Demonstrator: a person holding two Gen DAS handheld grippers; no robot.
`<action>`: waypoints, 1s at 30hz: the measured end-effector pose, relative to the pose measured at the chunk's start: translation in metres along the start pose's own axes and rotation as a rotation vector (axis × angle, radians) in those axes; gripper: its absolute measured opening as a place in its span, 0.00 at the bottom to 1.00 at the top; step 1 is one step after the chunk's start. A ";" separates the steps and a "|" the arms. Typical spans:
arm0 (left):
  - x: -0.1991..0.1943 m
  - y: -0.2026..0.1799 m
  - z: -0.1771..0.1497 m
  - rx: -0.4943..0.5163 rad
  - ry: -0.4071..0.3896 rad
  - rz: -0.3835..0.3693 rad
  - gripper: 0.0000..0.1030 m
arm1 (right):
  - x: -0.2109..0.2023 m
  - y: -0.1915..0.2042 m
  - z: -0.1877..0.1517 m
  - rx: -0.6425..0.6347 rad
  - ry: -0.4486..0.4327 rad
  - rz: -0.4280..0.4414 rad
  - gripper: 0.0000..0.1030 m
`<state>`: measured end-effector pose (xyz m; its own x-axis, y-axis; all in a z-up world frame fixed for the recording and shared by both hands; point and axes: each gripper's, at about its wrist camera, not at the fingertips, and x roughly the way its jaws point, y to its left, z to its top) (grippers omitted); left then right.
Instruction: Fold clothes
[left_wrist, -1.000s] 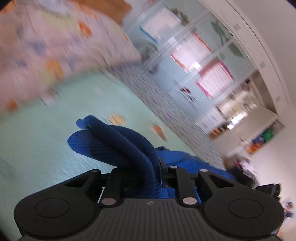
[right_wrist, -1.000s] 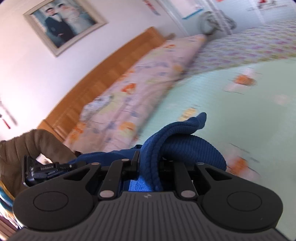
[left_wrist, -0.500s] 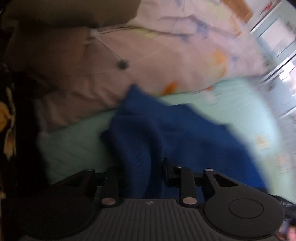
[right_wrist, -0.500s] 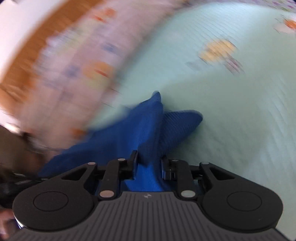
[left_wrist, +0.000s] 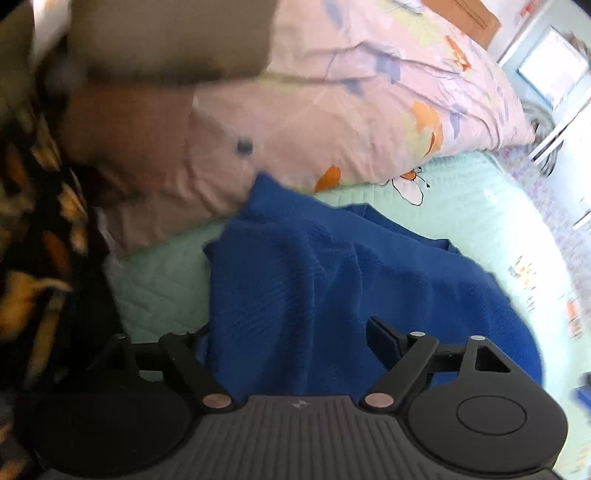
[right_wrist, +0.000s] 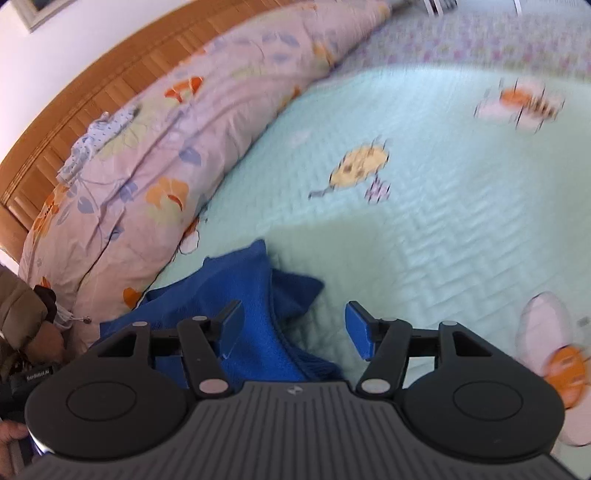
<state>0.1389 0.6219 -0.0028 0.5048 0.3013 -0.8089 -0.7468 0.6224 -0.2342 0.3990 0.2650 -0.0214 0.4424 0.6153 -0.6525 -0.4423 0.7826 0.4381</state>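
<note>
A blue knit garment (left_wrist: 332, 280) lies bunched on the pale green bed cover (left_wrist: 480, 221). My left gripper (left_wrist: 291, 343) is open just above it, and the cloth runs between the spread fingers. In the right wrist view the same blue garment (right_wrist: 243, 295) lies at the lower left on the green bed cover (right_wrist: 424, 184). My right gripper (right_wrist: 295, 325) is open over the garment's edge, holding nothing.
A pink floral quilt (left_wrist: 351, 103) is rolled along the head of the bed and also shows in the right wrist view (right_wrist: 147, 158). A wooden headboard (right_wrist: 110, 85) stands behind it. A brown jacket sleeve (right_wrist: 22, 317) is at the left.
Both grippers carried the blue garment down onto the bed, then opened and let go of it. The garment now rests on the cover.
</note>
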 end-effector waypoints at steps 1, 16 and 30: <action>-0.014 -0.005 -0.007 0.028 -0.034 0.016 0.86 | -0.013 0.001 -0.001 -0.015 -0.019 -0.009 0.62; -0.172 -0.180 -0.265 0.443 -0.249 -0.364 0.99 | -0.247 -0.077 -0.178 0.095 -0.361 -0.074 0.95; -0.172 -0.302 -0.489 1.077 -0.087 -0.217 0.99 | -0.361 -0.177 -0.317 0.176 -0.245 -0.512 1.00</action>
<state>0.0661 0.0286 -0.0562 0.6401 0.1326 -0.7568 0.1089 0.9594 0.2602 0.0702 -0.1255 -0.0598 0.7420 0.1429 -0.6550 0.0015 0.9767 0.2148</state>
